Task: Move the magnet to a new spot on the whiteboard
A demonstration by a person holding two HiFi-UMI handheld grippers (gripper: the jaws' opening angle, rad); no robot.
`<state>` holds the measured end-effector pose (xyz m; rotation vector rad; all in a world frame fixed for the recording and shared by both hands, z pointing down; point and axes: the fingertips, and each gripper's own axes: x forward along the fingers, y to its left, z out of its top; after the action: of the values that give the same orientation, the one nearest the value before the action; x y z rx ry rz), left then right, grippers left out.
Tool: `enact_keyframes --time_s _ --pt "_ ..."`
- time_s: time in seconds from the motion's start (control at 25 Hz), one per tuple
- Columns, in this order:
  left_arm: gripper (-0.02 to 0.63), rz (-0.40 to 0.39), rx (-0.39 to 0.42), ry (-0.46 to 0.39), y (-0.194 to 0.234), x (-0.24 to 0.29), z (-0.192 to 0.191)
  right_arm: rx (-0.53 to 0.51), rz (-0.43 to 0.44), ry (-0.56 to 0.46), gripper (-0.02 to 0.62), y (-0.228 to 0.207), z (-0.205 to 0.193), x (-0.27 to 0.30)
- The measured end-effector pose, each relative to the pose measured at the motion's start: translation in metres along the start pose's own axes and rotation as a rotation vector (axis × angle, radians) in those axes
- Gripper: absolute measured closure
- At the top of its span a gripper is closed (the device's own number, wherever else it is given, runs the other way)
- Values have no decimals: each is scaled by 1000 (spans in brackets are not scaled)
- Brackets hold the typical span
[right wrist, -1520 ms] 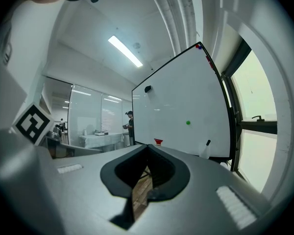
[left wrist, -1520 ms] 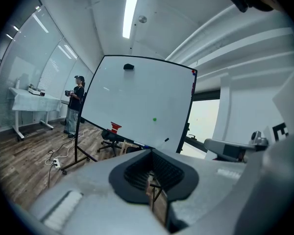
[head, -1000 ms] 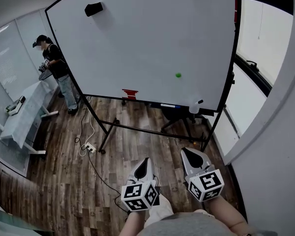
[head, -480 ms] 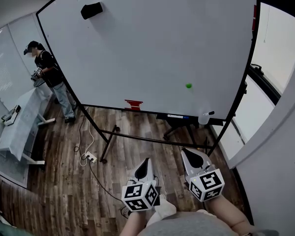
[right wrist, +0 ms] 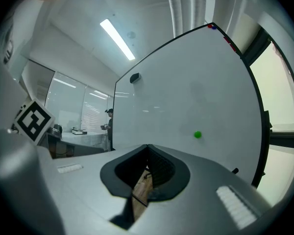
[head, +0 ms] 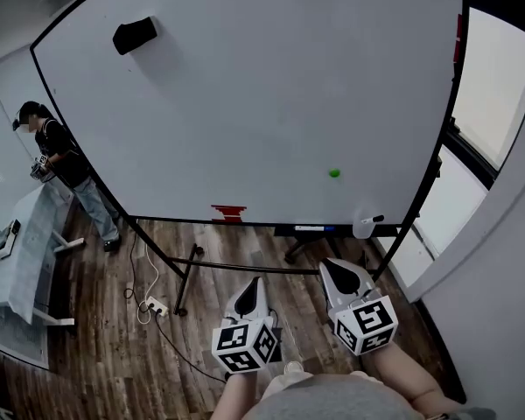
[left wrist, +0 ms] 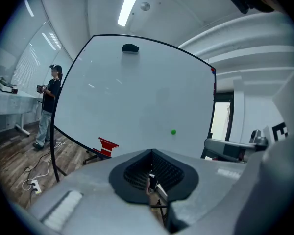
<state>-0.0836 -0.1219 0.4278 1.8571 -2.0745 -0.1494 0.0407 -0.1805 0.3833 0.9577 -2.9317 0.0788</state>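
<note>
A small green magnet [head: 334, 172] sticks to the lower right part of the big whiteboard [head: 271, 86]. It also shows in the left gripper view as the magnet [left wrist: 173, 131] and in the right gripper view as the magnet [right wrist: 197, 134]. My left gripper [head: 252, 289] and right gripper [head: 335, 269] are held low and close to my body, well short of the board. Both point toward it with jaws shut and nothing between them. The left gripper [left wrist: 152, 153] and right gripper [right wrist: 148, 148] show the same in their own views.
A black eraser [head: 134, 35] sits at the board's upper left, and a red item [head: 228, 213] at its bottom edge. A white bottle [head: 364, 227] stands on the board's tray. A person [head: 57, 160] stands at far left by a table [head: 17, 252]. A power strip [head: 156, 305] lies on the floor.
The board has grown larger and closer in the head view, and the magnet sits lower in the picture. Both grippers keep the same place and stay shut.
</note>
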Motion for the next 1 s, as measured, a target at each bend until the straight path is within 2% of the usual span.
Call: enact_keyframes --time_s 0.52,1.0 --pt "601 -78 22 30 45 60 15 -26 -131 -3 592 -33 1 74" --pt "601 -119 8 73 67 82 8 -95 -289 -10 592 -86 10 118"
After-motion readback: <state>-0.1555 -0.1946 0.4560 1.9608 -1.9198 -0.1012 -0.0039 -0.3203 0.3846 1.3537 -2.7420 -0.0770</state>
